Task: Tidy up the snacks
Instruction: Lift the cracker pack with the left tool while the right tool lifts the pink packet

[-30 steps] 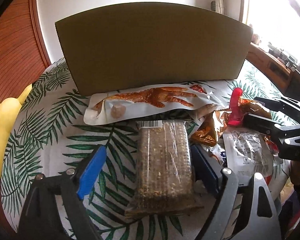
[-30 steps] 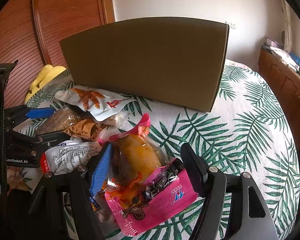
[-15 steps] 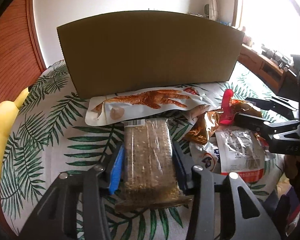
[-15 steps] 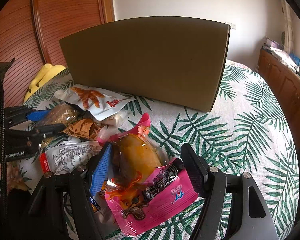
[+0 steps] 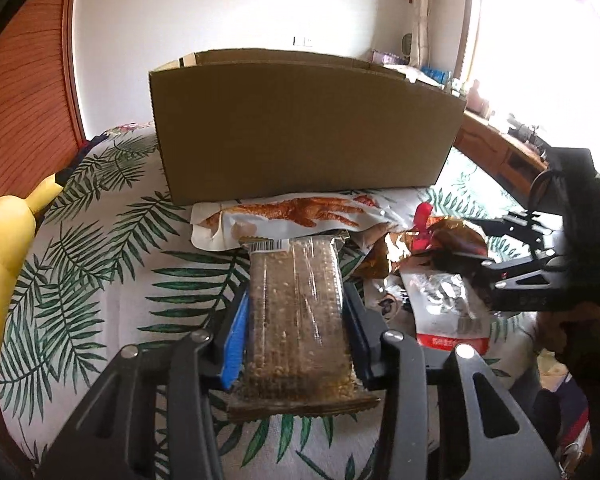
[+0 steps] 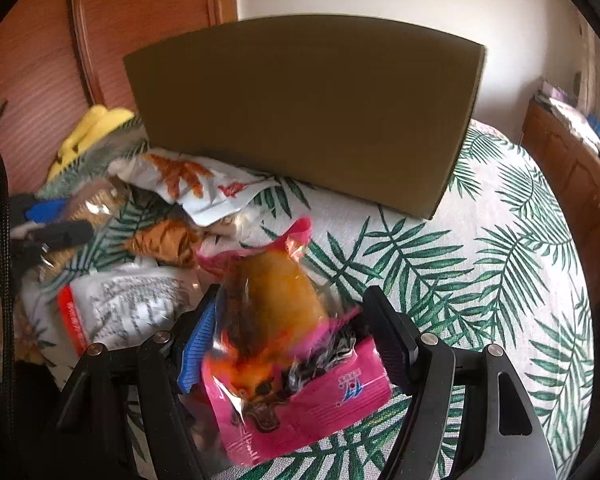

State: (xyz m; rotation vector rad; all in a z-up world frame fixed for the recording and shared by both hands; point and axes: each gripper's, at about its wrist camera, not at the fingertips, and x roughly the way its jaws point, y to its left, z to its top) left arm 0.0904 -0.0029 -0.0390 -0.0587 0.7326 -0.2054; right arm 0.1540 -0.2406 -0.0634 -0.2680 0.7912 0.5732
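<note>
My left gripper [image 5: 296, 332] is shut on a clear-wrapped brown seed bar [image 5: 298, 316] and holds it lifted above the leaf-print cloth, in front of the open cardboard box [image 5: 304, 136]. My right gripper [image 6: 292, 328] has its jaws around a pink snack pack [image 6: 288, 364] with an orange bun inside; the right finger stands a little off the pack, so its grip is unclear. The box [image 6: 300, 112] stands behind it. The left gripper with the bar shows at the left of the right wrist view [image 6: 72, 216].
A white chicken-feet pouch [image 5: 292, 216] lies against the box front. A golden wrapper [image 6: 168, 240] and a white-and-red packet [image 6: 128, 300] lie in the pile between the grippers. A yellow plush toy [image 5: 4, 264] lies at the cloth's left edge. A wooden cabinet [image 6: 572, 176] stands to the right.
My left gripper closed on the seed bar and has lifted it, so the box's open top now shows. The right gripper moved up slightly with the pink pack; its view is blurred.
</note>
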